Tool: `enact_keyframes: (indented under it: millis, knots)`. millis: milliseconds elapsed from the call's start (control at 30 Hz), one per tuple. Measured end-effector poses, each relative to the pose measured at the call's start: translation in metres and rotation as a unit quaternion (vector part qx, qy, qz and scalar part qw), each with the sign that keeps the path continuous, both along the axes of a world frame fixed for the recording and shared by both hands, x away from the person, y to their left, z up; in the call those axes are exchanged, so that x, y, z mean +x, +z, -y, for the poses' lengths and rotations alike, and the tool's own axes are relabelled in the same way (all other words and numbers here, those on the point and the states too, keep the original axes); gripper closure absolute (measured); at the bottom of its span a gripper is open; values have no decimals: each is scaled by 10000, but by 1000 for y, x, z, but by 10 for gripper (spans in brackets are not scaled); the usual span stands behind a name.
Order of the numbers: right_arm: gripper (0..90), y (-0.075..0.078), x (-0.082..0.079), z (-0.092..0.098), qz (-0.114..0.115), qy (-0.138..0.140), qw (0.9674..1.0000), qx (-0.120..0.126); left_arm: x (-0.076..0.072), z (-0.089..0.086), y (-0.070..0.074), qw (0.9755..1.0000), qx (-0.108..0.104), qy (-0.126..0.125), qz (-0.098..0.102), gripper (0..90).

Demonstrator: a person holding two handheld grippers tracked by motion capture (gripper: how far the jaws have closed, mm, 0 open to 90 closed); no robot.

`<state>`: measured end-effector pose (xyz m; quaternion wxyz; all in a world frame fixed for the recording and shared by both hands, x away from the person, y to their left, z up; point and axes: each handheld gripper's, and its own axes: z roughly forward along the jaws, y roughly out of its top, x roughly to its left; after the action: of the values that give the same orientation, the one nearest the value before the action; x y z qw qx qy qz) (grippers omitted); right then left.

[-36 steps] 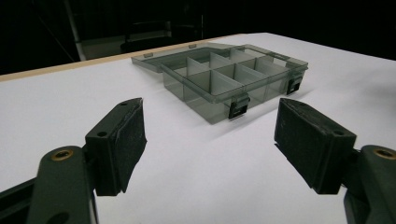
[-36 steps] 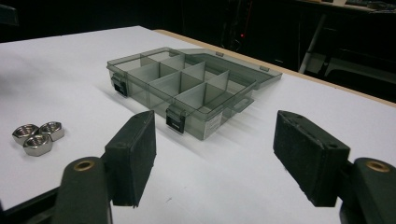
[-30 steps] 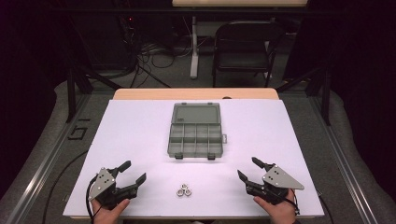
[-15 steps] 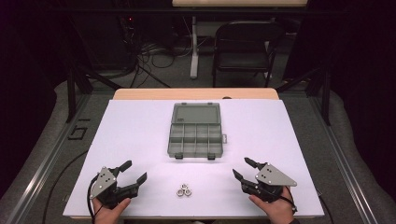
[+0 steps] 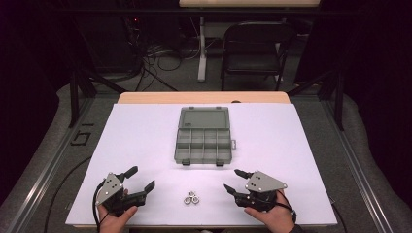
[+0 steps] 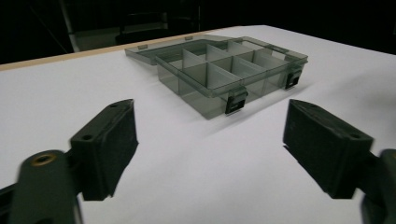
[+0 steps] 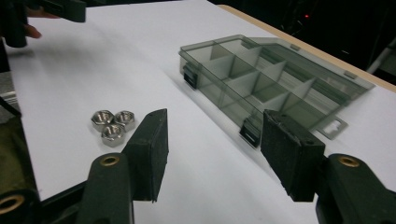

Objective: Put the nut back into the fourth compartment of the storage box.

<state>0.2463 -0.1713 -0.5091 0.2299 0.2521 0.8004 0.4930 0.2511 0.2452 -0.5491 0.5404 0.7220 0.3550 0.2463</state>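
Note:
Three steel nuts [image 5: 193, 198] [image 7: 112, 123] lie clustered near the table's front edge, between the two grippers. Behind them a smoky clear compartment box [image 5: 204, 136] [image 6: 224, 70] [image 7: 266, 79] lies with its lid folded back flat. The left gripper [image 5: 141, 177] [image 6: 212, 140] rests open to the left of the nuts, nothing between its pads. Right of the nuts, my right gripper [image 5: 233, 179] [image 7: 215, 140] is open; its jaws have just closed a little, with only bare table between them. The nuts lie just left of its left pad in the right gripper view.
A white sheet [image 5: 145, 131] covers the table. A wooden table edge [image 5: 145, 97] shows at the back. A folding chair [image 5: 252, 48] and floor cables [image 5: 155, 53] lie beyond. The other hand's gripper [image 7: 56, 9] shows at the top left of the right gripper view.
The right gripper has slid left toward the nuts, its jaws slightly narrower. The left gripper has kept still.

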Motion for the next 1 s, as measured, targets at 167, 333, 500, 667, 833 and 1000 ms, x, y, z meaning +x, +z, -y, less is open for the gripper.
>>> enact_keyframes:
  millis: [167, 333, 500, 667, 833, 1000]
  knots:
    - [418, 1, 4, -14, -78, 163, 9998, 99, 1, 1, -1, 10000, -36, 27, -26, 145]
    - [432, -1, 4, -34, -124, 441, 9989, -54, 0, 2, 0, 10000, 40, -35, -38, 119]
    - [470, 0, 7, -48, -230, 562, 9979, -203, 0, 2, -1, 10000, 47, -47, -55, 112]
    - [558, -7, 12, -60, -679, 817, 9941, -219, 0, 2, -1, 10000, 63, -48, -39, 115]
    - [588, -18, 12, -72, -774, 935, 9923, -253, 0, 2, -1, 9999, 79, -58, -72, 119]
    - [616, -31, 9, -86, -1019, 930, 9896, -417, 0, 2, -2, 9999, 67, -43, -83, 126]
